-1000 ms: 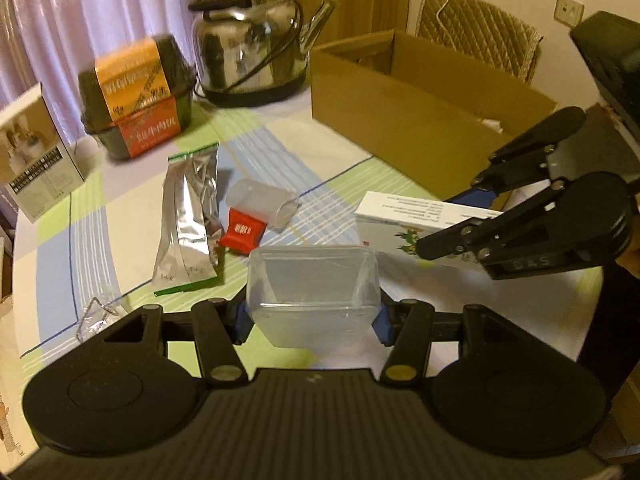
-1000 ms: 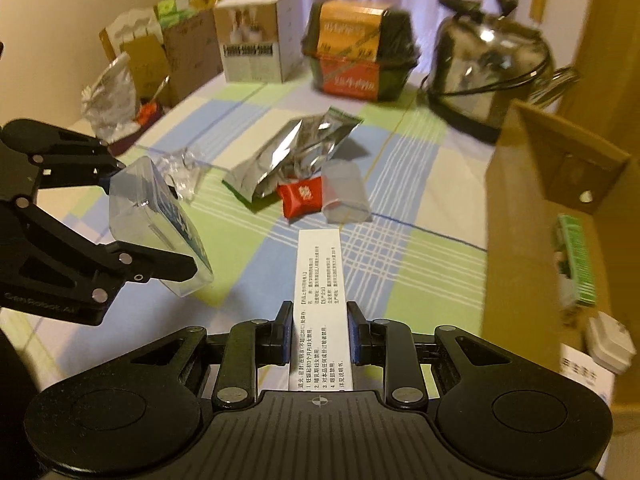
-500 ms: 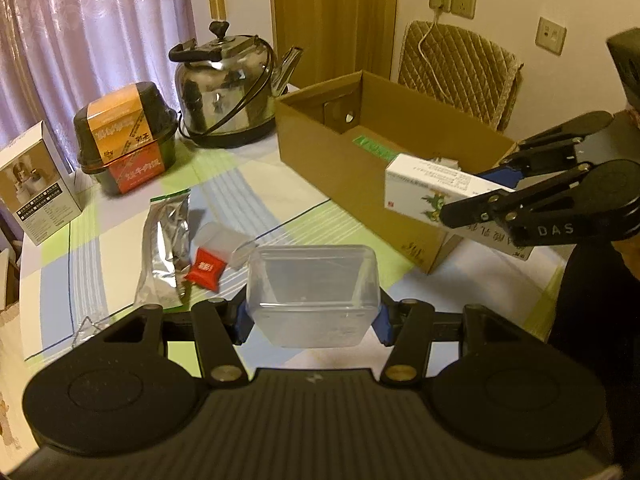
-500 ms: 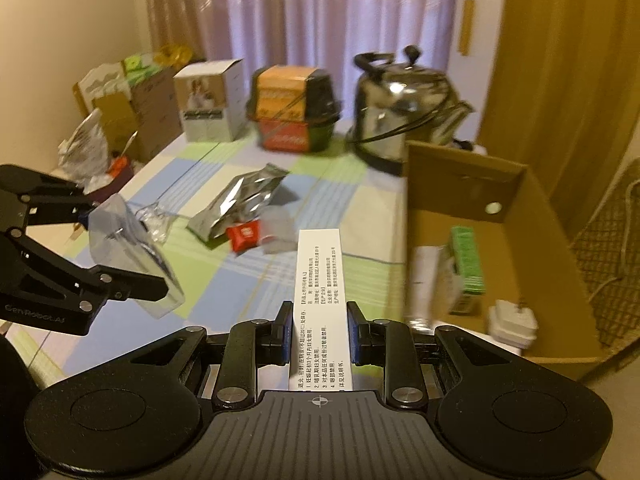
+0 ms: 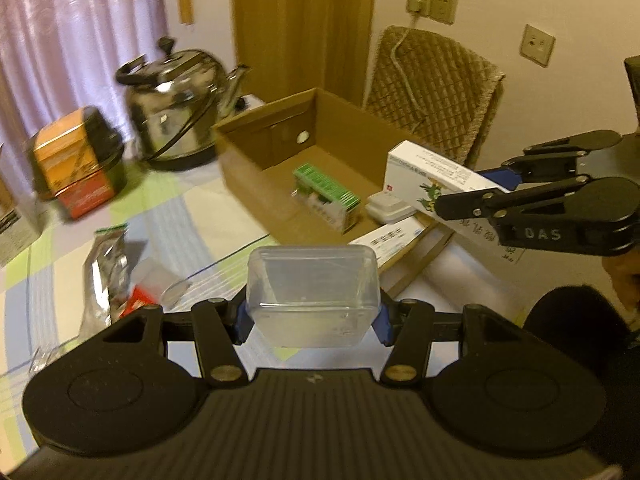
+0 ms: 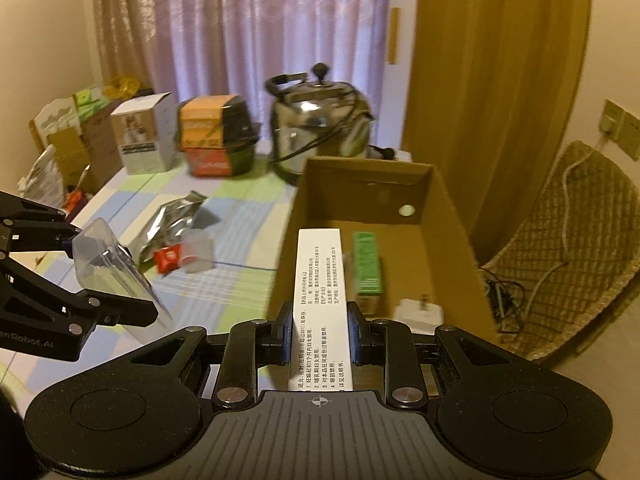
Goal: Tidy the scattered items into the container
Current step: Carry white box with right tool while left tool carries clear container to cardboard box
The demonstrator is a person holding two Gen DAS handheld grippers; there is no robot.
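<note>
My left gripper [image 5: 313, 322] is shut on a clear plastic tub [image 5: 313, 284], held above the table just short of the cardboard box [image 5: 256, 168]. My right gripper [image 6: 320, 332] is shut on a long white medicine box [image 6: 320, 280], raised over the near end of the open cardboard box [image 6: 452, 220]. In the left wrist view the right gripper [image 5: 460, 196] and white medicine box [image 5: 424, 172] hang over the box's right side. Inside lie a green carton [image 6: 368, 264], a white plug adapter [image 6: 418, 312] and a flat white packet [image 5: 394, 236]. On the cloth remain a silver foil pouch [image 6: 172, 220] and a red sachet [image 6: 168, 258].
A steel kettle [image 6: 320, 120] stands behind the box, with a black-and-orange bowl pack [image 6: 216, 136] and a white carton [image 6: 144, 136] to its left. A small clear cup [image 6: 198, 254] lies by the sachet. A wicker chair [image 6: 568, 248] is to the right of the table.
Both grippers have risen and swung right toward the cardboard box, each still holding its item. The white medicine box now hangs over the box's interior.
</note>
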